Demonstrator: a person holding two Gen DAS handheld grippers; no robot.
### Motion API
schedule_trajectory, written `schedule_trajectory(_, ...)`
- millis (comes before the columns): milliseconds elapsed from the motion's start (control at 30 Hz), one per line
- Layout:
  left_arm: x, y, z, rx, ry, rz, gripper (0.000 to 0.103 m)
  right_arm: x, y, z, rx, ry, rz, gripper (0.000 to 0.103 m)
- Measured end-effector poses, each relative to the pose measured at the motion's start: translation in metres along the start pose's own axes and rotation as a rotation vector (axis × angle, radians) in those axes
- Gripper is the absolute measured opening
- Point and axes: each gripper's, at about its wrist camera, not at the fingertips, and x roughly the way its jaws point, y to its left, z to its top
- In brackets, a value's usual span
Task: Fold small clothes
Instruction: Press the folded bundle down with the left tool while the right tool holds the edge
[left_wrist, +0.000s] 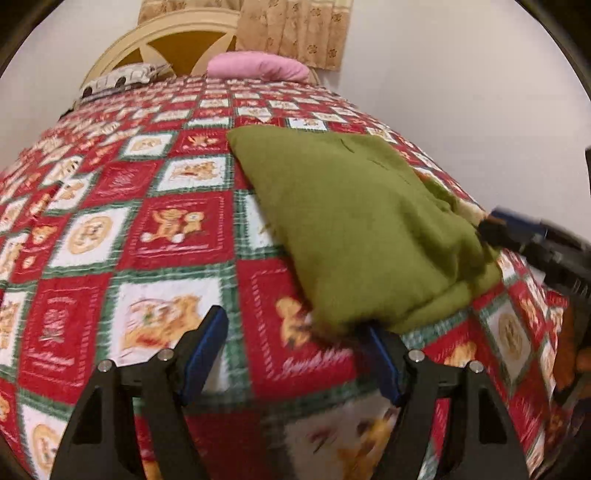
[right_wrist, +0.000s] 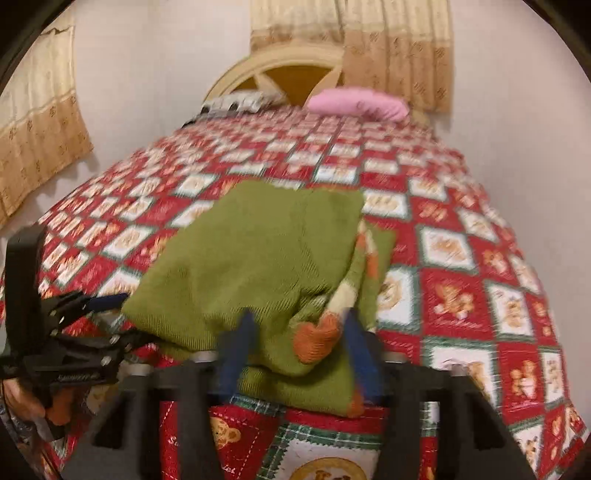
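Note:
A folded olive-green knit garment (left_wrist: 354, 221) with orange and cream patches lies on the patchwork bedspread (left_wrist: 147, 221). My left gripper (left_wrist: 295, 332) is open just in front of its near edge; its right finger (left_wrist: 384, 362) touches the hem. In the right wrist view the garment (right_wrist: 258, 258) fills the middle. My right gripper (right_wrist: 299, 332) is open, with its blue fingers either side of the near folded corner. The left gripper shows there at the left (right_wrist: 107, 306), and the right gripper shows in the left wrist view at the garment's right edge (left_wrist: 495, 229).
A pink pillow (left_wrist: 258, 68) and a patterned pillow (left_wrist: 125, 77) lie by the cream headboard (left_wrist: 177, 33). Curtains (right_wrist: 369, 44) hang behind. White walls flank the bed. A hand (right_wrist: 37, 402) holds the left gripper.

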Motion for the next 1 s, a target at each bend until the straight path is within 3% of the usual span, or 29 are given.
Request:
schedule_trajectory(167,0.009,-0.019,0.002,0.029,0.006,0.024,0.06,0.032,-0.017,-0.02,0.029,0.103,-0.051,0.021)
schedule_trajectory(267,0.003,-0.021,-0.002,0.033,-0.012,0.007,0.04,0.027,-0.031,-0.023,0.126,0.097,-0.008,0.013)
schedule_trajectory(300,0.001,-0.021,-0.003,0.037,-0.014,-0.008,0.029,0.025,-0.034,-0.023,0.149,0.096,0.004,0.011)
schedule_trajectory(400,-0.007,-0.017,-0.006,0.036,-0.025,-0.021,0.021,0.007,-0.048,-0.025,0.272,0.054,0.065,0.01)
schedule_trajectory(467,-0.014,-0.013,-0.007,0.03,-0.035,-0.035,0.018,-0.003,-0.063,-0.031,0.402,0.023,0.15,0.01)
schedule_trajectory(533,-0.02,-0.009,-0.009,0.03,-0.044,-0.042,0.017,-0.004,-0.076,-0.044,0.518,0.022,0.235,0.01)
schedule_trajectory(600,-0.023,-0.006,-0.013,0.035,-0.038,-0.042,0.017,0.004,-0.081,-0.056,0.569,0.05,0.246,0.01)
schedule_trajectory(700,-0.024,-0.008,-0.02,0.082,-0.019,-0.024,0.017,0.003,-0.084,-0.063,0.577,0.016,0.249,0.01)
schedule_trajectory(733,-0.026,-0.009,-0.021,0.104,-0.02,-0.013,0.02,-0.001,-0.083,-0.061,0.567,0.009,0.233,0.012)
schedule_trajectory(833,-0.037,-0.006,-0.024,0.13,-0.026,-0.019,0.023,-0.03,-0.069,-0.045,0.431,-0.052,0.043,0.018)
schedule_trajectory(867,-0.041,-0.002,-0.023,0.127,-0.032,-0.023,0.025,-0.037,-0.064,-0.041,0.394,-0.072,0.016,0.018)
schedule_trajectory(933,-0.046,0.004,-0.014,0.109,-0.062,-0.015,0.037,-0.047,-0.052,-0.031,0.334,-0.099,0.006,0.018)
schedule_trajectory(1000,-0.048,0.009,0.003,0.075,-0.1,0.0,0.04,-0.047,-0.041,-0.022,0.283,-0.104,0.033,0.018)
